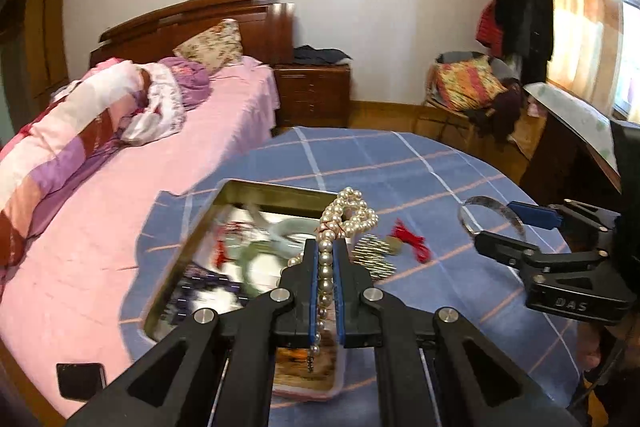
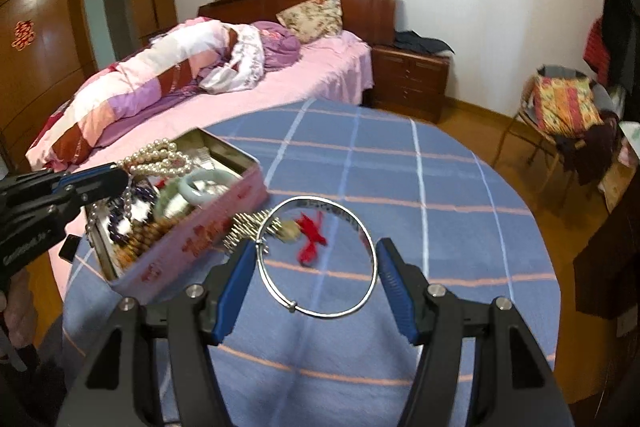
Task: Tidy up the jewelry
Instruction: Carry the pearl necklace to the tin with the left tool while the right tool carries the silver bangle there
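Both grippers loaded up over the jewelry tin.

Left gripper (image 1: 327,259) pinched tight on a pearl necklace (image 1: 349,217), strand bunched past the tips and dangling above the open pink tin (image 2: 192,227). Right gripper (image 2: 316,259) spread wide around a silver bangle (image 2: 320,255), pads pressing its rim on both sides, held above the blue checked tabletop (image 2: 440,187). Red tassel charm (image 2: 312,231) lying on the cloth just beside the tin. Green bangles and beads piled inside it.

Beyond the open tin (image 2: 224,223), the checked tablecloth (image 2: 440,187) lies bare; a gold piece (image 2: 248,227) and red tassel (image 2: 312,233) lie just beside the tin.
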The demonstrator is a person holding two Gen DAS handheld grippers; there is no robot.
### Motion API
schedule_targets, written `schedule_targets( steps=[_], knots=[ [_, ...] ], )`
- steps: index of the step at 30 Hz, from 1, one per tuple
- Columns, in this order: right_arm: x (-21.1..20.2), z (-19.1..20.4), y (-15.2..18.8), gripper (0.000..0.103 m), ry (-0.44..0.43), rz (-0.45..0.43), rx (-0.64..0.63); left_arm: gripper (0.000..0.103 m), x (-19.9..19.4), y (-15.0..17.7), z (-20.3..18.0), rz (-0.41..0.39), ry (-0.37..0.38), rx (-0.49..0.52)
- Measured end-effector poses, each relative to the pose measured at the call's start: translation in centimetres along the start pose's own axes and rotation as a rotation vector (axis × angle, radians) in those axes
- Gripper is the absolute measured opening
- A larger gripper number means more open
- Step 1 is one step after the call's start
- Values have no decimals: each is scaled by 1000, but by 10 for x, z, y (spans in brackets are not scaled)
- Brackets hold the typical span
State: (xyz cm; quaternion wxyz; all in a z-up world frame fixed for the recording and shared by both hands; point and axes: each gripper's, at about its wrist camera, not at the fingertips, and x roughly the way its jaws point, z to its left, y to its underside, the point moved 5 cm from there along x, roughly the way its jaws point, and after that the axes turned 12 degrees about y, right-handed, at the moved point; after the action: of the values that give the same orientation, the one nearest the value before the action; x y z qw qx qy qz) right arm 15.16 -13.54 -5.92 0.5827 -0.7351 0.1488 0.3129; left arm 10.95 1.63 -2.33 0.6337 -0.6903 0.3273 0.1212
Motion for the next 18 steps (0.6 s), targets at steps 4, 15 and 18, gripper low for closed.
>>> schedule_targets(
  steps=[4, 15, 18],
  knots=[
    [1, 18, -13, 65, -20, -24, -34, 5, -7, -2, 24, -15, -43, -33],
    [3, 70, -29, 65, -85, -53, -114, 5, -3, 12, 63, 1, -106, -96],
    [7, 84, -31, 65, -97, -51, -136, 5, 0, 17, 69, 14, -104, -118]
  ],
)
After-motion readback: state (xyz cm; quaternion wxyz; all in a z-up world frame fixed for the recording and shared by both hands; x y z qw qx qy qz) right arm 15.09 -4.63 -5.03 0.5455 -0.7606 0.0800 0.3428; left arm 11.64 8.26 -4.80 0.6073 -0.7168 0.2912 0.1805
